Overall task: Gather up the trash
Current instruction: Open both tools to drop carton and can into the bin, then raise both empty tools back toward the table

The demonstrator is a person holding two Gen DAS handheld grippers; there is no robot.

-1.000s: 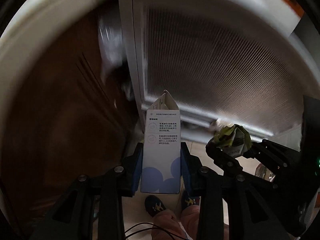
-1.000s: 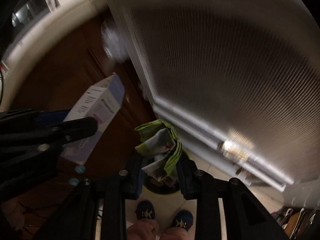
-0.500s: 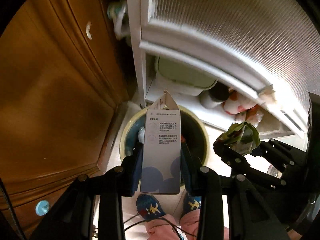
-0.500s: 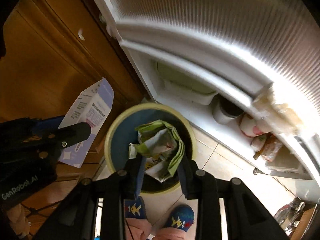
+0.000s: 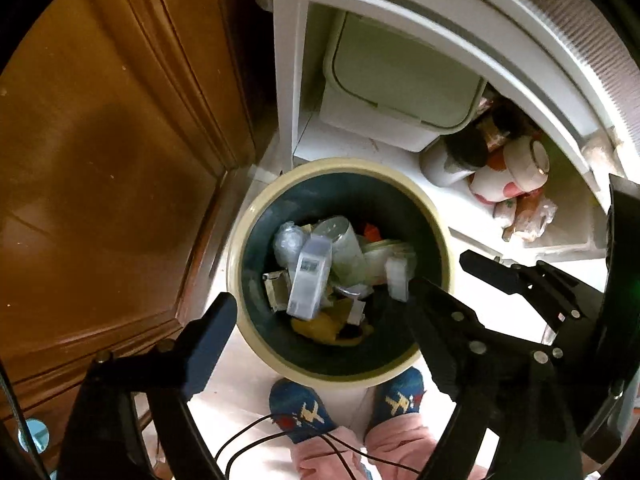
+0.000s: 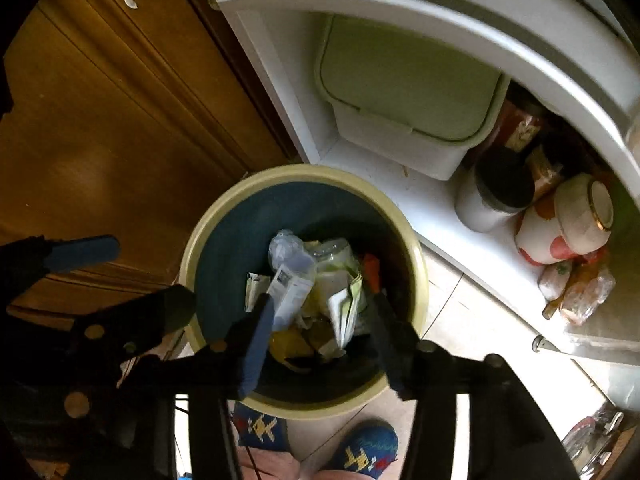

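Observation:
A round bin with a cream rim [image 5: 236, 256] [image 6: 304, 174] and dark blue inside stands on the floor below both grippers. The white-and-blue carton [image 5: 310, 280] [image 6: 290, 288] lies loose among the rubbish in it. My left gripper [image 5: 320, 316] [image 6: 120, 280] hangs over the bin, its jaws opening wide, with nothing pressed between them. My right gripper [image 6: 320, 334] is also opening. The crumpled green-and-white wrapper [image 6: 346, 304] sits between its fingers [image 6: 256, 340], free of the pads, down in the bin. The right gripper's black fingers [image 5: 500, 276] show at the right in the left wrist view.
A brown wooden cabinet [image 5: 100, 160] rises close on the left. A white shelf unit behind the bin holds a green-lidded box [image 5: 400, 80], a dark-lidded jar [image 6: 496, 196] and red-spotted bowls [image 6: 560, 224]. A person's feet in blue socks [image 5: 304, 408] and a black cable lie just before the bin.
Both grippers dropped low over the bin and spread their jaws. The carton left the left gripper and the wrapper left the right one; both now lie in the bin.

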